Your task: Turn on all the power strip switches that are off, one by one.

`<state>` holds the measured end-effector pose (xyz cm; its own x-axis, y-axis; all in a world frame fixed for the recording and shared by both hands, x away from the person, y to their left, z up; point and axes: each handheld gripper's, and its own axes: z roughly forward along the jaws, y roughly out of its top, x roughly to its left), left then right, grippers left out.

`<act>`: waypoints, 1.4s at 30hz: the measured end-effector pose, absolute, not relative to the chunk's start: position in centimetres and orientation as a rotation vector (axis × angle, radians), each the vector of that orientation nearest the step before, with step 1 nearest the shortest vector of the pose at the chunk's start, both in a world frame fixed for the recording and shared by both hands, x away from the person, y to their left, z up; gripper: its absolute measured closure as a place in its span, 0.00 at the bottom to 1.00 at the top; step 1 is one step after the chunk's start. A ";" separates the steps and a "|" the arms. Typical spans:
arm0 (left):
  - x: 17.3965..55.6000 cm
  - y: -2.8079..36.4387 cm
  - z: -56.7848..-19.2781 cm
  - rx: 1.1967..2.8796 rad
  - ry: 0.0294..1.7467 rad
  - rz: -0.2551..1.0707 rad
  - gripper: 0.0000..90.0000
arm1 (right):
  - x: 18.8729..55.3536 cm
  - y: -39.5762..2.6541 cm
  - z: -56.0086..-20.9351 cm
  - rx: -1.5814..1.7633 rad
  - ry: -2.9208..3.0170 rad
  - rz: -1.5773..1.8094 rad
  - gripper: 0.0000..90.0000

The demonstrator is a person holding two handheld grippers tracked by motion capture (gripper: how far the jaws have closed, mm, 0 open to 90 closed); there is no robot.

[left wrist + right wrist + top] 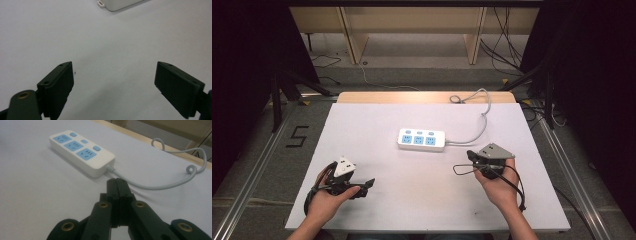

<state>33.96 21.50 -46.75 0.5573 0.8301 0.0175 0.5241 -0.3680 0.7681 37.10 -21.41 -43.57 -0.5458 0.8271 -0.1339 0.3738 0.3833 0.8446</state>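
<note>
Power strip [82, 155]: smooth white plastic with a soft sheen, pale blue socket faces and buttons; it lies just beyond the right gripper's closed fingers.
Cord [160, 186]: smooth grey rubbery sheath, trailing off beside those fingers.
Table cover [377, 150]: matt white sheet, smooth and plain, under both pairs of fingers.
Table edge [412, 96]: pale wood, past the far side of the sheet.
Right gripper [117, 182]: matt black plastic, with brass-coloured metal rings at the joints behind the fingers.
Left gripper [113, 80]: matt black finger pads [58, 85], slightly dusty.
</note>
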 end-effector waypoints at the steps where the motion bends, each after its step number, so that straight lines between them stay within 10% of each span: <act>1: 34.0 21.5 -46.8 2.052 1.089 0.527 0.17 | 37.2 -21.4 -43.5 1.027 2.097 1.074 1.00; 42: 33.9 21.4 -46.8 2.056 1.080 0.530 0.17 | 41.9 -16.9 -42.6 1.018 2.172 1.049 1.00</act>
